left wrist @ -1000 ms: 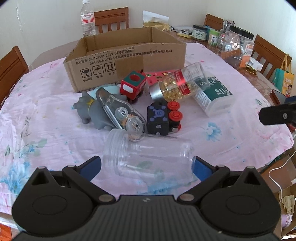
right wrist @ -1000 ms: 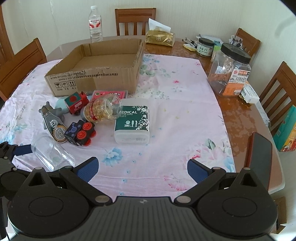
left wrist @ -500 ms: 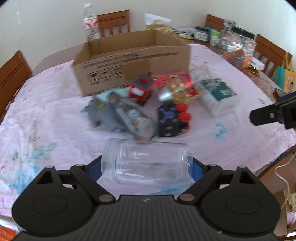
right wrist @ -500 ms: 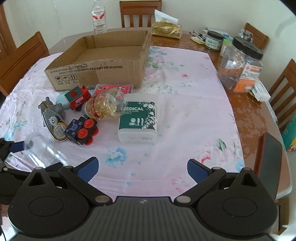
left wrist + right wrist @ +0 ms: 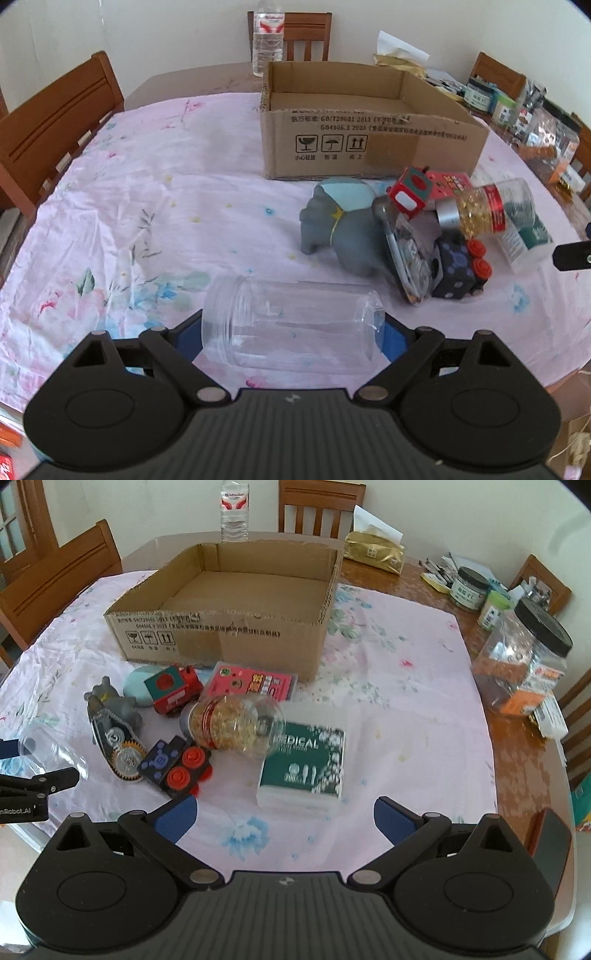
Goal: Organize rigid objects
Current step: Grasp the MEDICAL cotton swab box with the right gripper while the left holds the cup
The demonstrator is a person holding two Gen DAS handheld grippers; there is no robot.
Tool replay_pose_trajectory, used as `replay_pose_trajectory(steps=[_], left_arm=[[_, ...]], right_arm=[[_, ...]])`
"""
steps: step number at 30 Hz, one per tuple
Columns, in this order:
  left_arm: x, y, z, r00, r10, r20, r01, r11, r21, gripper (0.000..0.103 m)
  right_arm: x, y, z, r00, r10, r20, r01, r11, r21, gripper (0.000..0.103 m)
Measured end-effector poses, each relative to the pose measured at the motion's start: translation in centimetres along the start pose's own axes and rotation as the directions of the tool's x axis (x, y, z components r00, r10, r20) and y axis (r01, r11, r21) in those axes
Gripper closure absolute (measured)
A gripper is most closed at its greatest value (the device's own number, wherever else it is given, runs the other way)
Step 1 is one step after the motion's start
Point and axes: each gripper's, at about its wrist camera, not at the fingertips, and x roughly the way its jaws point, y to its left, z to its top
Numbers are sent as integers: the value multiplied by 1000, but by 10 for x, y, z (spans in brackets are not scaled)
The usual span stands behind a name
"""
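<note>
On the tabletop [image 5: 413, 716], the cardboard box [image 5: 236, 642] sits behind a cluster of toys [image 5: 173, 764], with the swab box [image 5: 306, 764] at the cluster's right.

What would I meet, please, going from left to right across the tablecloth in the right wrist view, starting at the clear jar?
Clear jar → grey elephant toy → black toy with red wheels → green medical box → black-lidded jar.

Home dining room: clothed table [image 5: 406, 686], wooden chairs [image 5: 62, 579].

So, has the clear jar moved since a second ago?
Yes. In the left wrist view, the clear jar has shifted left, away from the black toy train.
</note>
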Motion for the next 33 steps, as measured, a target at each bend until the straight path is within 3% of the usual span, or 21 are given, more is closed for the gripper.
replay_pose_trajectory(steps=[3, 10, 15, 20, 24, 26, 30, 33], left_arm=[[2, 0, 0, 1000, -27, -11, 27, 999, -36, 6], [6, -7, -5, 998, 43, -36, -48, 991, -125, 6], [11, -21, -9, 989, 140, -53, -147, 978, -148, 6], [15, -29, -11, 981, 176, -79, -187, 969, -159, 6], [15, -32, -11, 976, 189, -105, -206, 961, -185, 6], [15, -33, -12, 975, 194, -111, -212, 959, -187, 6], [14, -36, -12, 975, 190, -114, -207, 964, -167, 6], [15, -37, -13, 978, 176, -110, -192, 969, -154, 6]], right_arm=[[3, -6, 8, 1000, 29, 1, -29, 999, -25, 0], [18, -21, 28, 982, 189, -17, -188, 957, -221, 0], [38, -34, 43, 942, 325, -78, -328, 856, -399, 0], [59, -36, 57, 914, 381, -140, -389, 728, -564, 0], [73, -33, 62, 891, 408, -198, -439, 665, -604, 0], [78, -31, 62, 881, 413, -229, -462, 652, -601, 0], [73, -32, 51, 884, 396, -246, -461, 659, -594, 0], [64, -35, 36, 894, 367, -257, -447, 694, -564, 0]])
